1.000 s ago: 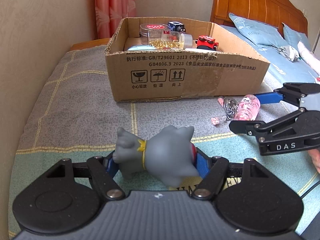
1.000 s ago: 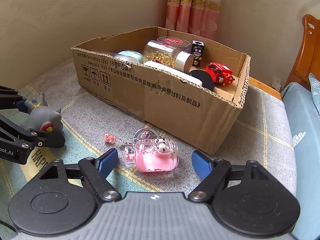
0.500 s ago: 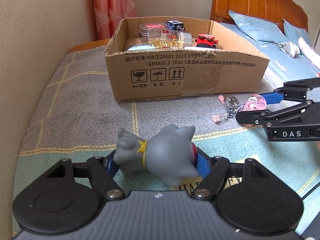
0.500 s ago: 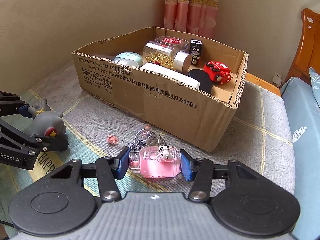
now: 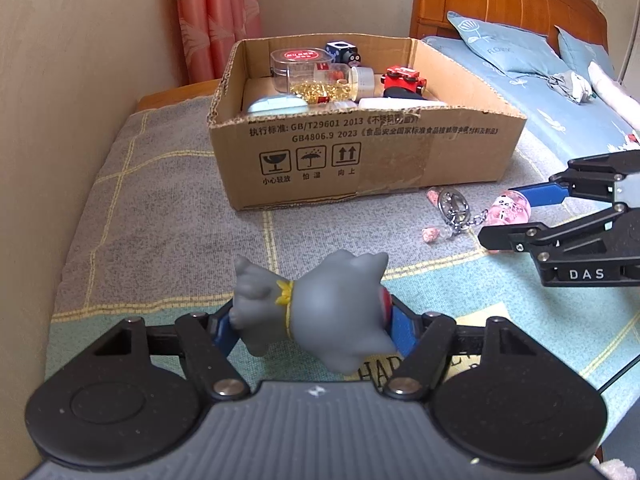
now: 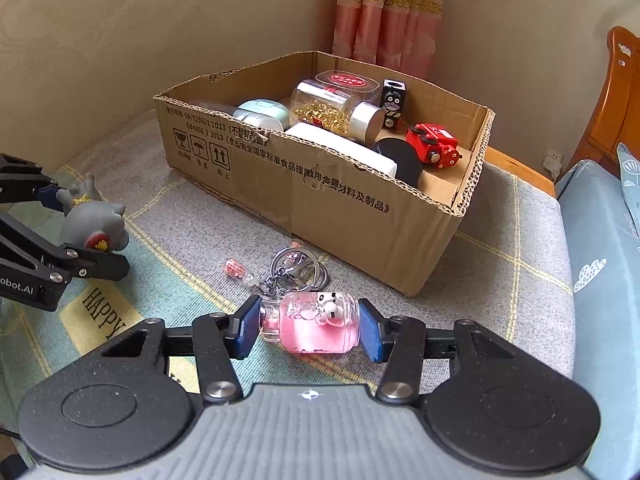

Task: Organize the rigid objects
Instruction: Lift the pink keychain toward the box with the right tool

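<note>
My left gripper [image 5: 310, 326] is shut on a grey toy figure [image 5: 320, 312] with a yellow collar, held above the blanket; the toy also shows in the right wrist view [image 6: 94, 222]. My right gripper [image 6: 308, 326] is shut on a pink bottle keychain [image 6: 316, 322], its blue pads against both ends; its key rings [image 6: 298, 268] trail on the blanket. The keychain also shows in the left wrist view [image 5: 508, 210]. The open cardboard box [image 6: 332, 196] stands beyond both, holding a jar of gold pieces [image 6: 332, 108], a red toy car [image 6: 432, 146] and other items.
The box [image 5: 360, 160] sits on a grey and teal blanket near the wall and pink curtain [image 5: 216, 20]. A bed with blue pillows [image 5: 504, 52] and wooden headboard lies to the right. A small pink charm [image 6: 234, 270] lies by the key rings.
My right gripper moved forward around the pink bottle keychain and shut on it, then lifted it slightly. My left gripper kept hold of the grey toy and rose a little.
</note>
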### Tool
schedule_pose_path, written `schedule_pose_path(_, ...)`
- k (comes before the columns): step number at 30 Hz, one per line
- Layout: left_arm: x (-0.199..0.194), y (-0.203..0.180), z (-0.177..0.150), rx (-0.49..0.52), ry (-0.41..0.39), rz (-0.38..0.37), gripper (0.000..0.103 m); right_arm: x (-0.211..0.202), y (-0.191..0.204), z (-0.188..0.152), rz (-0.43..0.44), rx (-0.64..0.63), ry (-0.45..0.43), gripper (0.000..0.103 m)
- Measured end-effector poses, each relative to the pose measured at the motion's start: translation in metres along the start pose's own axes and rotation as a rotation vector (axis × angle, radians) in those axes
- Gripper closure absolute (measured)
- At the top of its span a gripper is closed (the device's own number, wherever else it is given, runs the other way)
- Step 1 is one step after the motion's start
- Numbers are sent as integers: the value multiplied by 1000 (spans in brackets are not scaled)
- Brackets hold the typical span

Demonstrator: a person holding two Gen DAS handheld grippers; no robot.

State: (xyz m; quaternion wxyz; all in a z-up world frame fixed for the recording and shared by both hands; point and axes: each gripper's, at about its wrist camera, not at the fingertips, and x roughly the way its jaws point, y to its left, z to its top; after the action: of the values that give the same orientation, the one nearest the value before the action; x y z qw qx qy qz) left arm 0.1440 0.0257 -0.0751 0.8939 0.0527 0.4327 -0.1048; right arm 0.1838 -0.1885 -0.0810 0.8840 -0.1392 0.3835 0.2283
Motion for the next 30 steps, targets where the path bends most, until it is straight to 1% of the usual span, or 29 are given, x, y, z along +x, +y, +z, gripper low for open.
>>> schedule_pose_path(3,-8,-1,6,25,7,-8,32,-11,-1,2,5,-28,5,47)
schedule_pose_path(10,-28,-6,20,73,-25,-11,32,-39,-6,9,16,-72,8,47)
schedule_pose_path(15,-35,-7,27,83,-60,-3,32,-60,-12,17,20,-89,-17,47)
schedule_pose_path(18,-37,-4,28,70,-70,1,32,-72,-14,27,24,-101,-42,47)
schedule_pose_path(19,-38,-3,28,64,-73,-2,32,-76,-14,31,27,-107,-56,54)
schedule_pose_path(21,-39,-2,28,59,-78,-4,32,-82,-15,41,37,-115,-71,72)
schedule_pose_path(23,-41,0,28,51,-83,-3,32,-87,-14,54,25,-144,-105,71)
schedule_pose_path(25,-43,2,28,45,-91,-5,32,-87,-12,65,20,-166,-111,71)
schedule_pose_path(26,-44,3,27,43,-96,-4,32,-86,-13,69,16,-160,-117,69)
schedule_pose_path(28,-46,4,26,40,-101,-6,32,-80,-16,68,29,-147,-104,36)
schedule_pose_path(30,-46,6,24,40,-101,-9,32,-71,-14,59,27,-147,-67,35)
